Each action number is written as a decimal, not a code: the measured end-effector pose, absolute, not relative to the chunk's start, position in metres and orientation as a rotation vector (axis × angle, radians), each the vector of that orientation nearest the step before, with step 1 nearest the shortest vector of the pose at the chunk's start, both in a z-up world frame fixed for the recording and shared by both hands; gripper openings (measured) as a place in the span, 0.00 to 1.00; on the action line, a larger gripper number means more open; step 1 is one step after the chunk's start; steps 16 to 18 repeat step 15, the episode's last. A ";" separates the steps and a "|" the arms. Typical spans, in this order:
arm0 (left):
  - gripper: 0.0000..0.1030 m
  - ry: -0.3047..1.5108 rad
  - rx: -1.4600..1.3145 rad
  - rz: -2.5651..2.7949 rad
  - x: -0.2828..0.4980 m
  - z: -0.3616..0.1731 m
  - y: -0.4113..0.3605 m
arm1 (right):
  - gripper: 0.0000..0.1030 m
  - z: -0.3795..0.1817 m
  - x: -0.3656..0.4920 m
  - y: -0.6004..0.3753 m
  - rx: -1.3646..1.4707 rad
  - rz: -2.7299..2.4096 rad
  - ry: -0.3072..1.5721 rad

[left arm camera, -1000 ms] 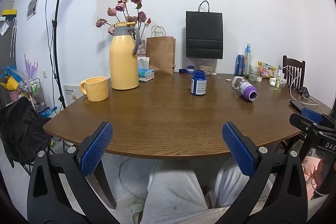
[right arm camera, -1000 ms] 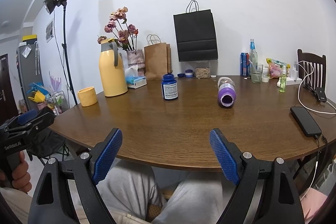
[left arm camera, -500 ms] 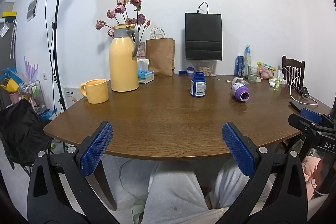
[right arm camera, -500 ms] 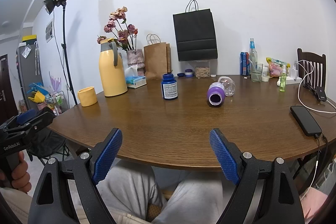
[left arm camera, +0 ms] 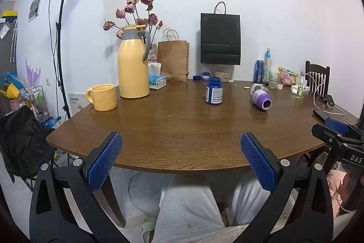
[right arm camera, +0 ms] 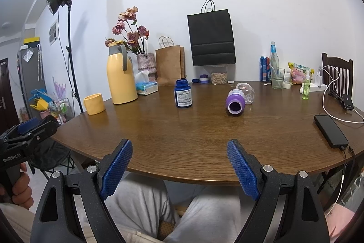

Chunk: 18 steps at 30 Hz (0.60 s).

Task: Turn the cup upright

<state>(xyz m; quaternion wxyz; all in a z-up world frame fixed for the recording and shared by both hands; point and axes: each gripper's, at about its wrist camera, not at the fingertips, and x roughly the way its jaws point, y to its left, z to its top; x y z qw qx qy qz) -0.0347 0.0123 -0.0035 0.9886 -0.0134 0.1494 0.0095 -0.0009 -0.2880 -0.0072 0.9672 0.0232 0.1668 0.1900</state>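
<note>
The cup (left arm camera: pixel 261 99) is a clear tumbler with a purple sleeve, lying on its side on the brown table (left arm camera: pixel 182 129), right of centre. In the right wrist view the cup (right arm camera: pixel 236 101) points its open purple mouth toward me. My left gripper (left arm camera: pixel 180 137) is open with nothing in it and hovers at the table's near edge, far short of the cup. My right gripper (right arm camera: pixel 179 143) is also open with nothing between its blue pads (right arm camera: pixel 241 165), at the near edge with the cup ahead and to the right.
A blue pill bottle (right arm camera: pixel 183 93) stands left of the cup. A yellow mug (left arm camera: pixel 102 97) and yellow thermos jug (left arm camera: pixel 133 63) stand at the left. Paper bags, bottles and a glass line the back. A phone (right arm camera: pixel 331 131) with cable lies at the right edge.
The cup has rolled slightly left on the table and turned its mouth more toward me. Both grippers have stayed open at the near edge.
</note>
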 end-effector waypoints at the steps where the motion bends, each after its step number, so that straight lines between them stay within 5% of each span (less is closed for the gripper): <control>1: 1.00 0.302 -0.029 0.016 -0.034 -0.003 0.013 | 0.87 -0.007 -0.001 -0.288 0.047 0.383 0.336; 18: 1.00 0.292 -0.023 0.021 -0.033 -0.003 0.013 | 0.86 -0.005 0.001 -0.289 0.038 0.381 0.337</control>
